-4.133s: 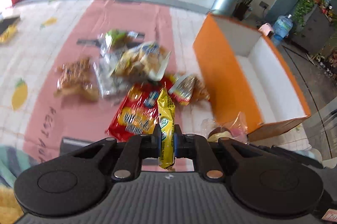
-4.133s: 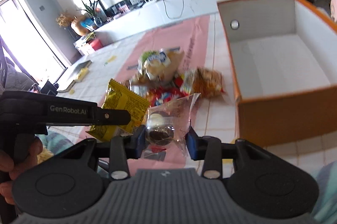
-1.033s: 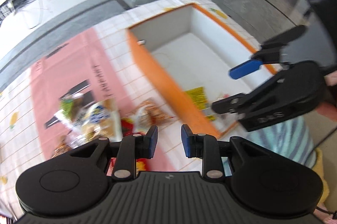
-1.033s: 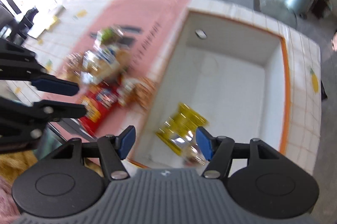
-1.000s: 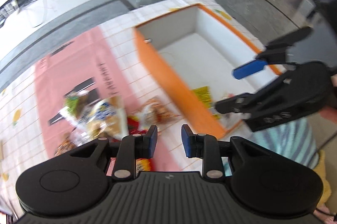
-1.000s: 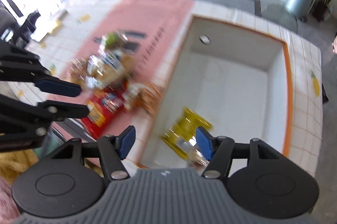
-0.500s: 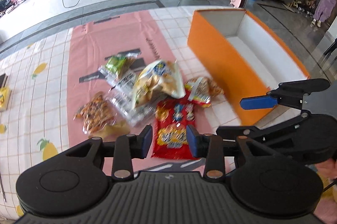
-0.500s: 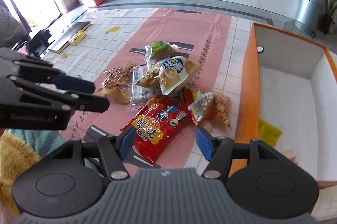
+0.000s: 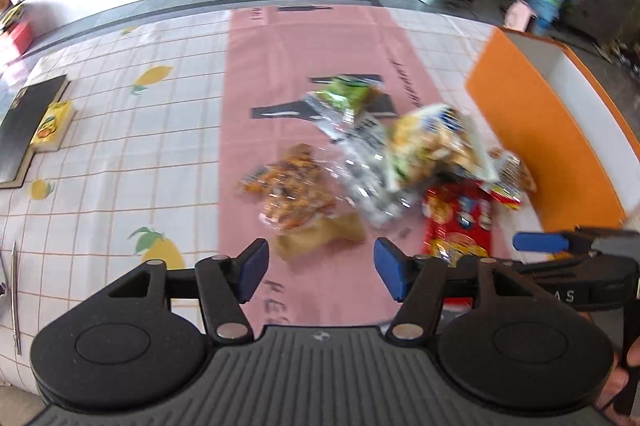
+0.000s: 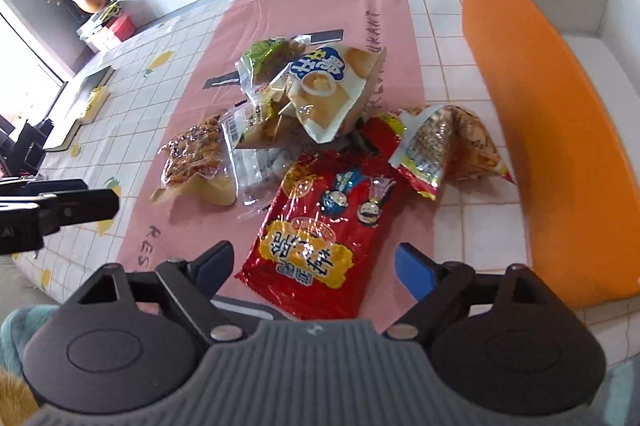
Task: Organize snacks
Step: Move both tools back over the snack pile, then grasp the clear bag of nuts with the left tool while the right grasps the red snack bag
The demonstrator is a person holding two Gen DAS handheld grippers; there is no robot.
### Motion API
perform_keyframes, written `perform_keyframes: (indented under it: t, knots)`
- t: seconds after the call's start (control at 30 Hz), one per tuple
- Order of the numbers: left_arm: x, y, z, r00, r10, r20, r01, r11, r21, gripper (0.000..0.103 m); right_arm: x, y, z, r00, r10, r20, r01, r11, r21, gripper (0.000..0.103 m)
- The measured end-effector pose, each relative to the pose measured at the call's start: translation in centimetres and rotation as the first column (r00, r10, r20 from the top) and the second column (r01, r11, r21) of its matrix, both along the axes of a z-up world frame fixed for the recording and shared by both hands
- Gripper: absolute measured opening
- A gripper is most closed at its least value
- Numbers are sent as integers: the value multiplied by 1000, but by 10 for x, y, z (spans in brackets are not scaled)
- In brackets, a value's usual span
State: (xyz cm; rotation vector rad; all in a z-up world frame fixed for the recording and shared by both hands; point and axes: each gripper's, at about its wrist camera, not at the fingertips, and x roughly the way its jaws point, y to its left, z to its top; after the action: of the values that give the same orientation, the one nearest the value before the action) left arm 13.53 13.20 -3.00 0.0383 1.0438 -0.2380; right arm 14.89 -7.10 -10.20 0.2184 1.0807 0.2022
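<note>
Bright daylight, fisheye warp, left-view motion blur

The left gripper (image 9: 321,269) is matte black: two round discs with recessed circles at lower left and lower right, silver rivets on angled link arms, and blue pads (image 9: 253,269) lining the fingertips. A ribbed grey housing with a small logo fills the bottom centre. The right gripper (image 10: 312,268) is built alike, with blue pads (image 10: 414,272). Bare fingers (image 9: 624,378) show at the left view's lower right edge.

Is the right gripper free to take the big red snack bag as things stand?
Probably yes: the right gripper is open and empty, the red snack bag lies flat just ahead, its near end uncovered.
</note>
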Motion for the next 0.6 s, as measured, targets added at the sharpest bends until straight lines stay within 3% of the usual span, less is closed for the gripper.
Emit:
perform_keyframes:
  t: [0.13,0.43,0.6]
  knots:
    - [17,9,-16,999,34,-22,-34,999,0,78,14,12,-11,999,-36,-16,35,999,-18,92]
    - [48,14,-48,988,118,-99,-123,991,-48,78,36,33,-28,995,-94,-37,90,992,-91,92]
    - [63,14,-59,978,172,-121,-181,981,-69,79,44,37,-33,993,-111,-32,105,985,-135,84]
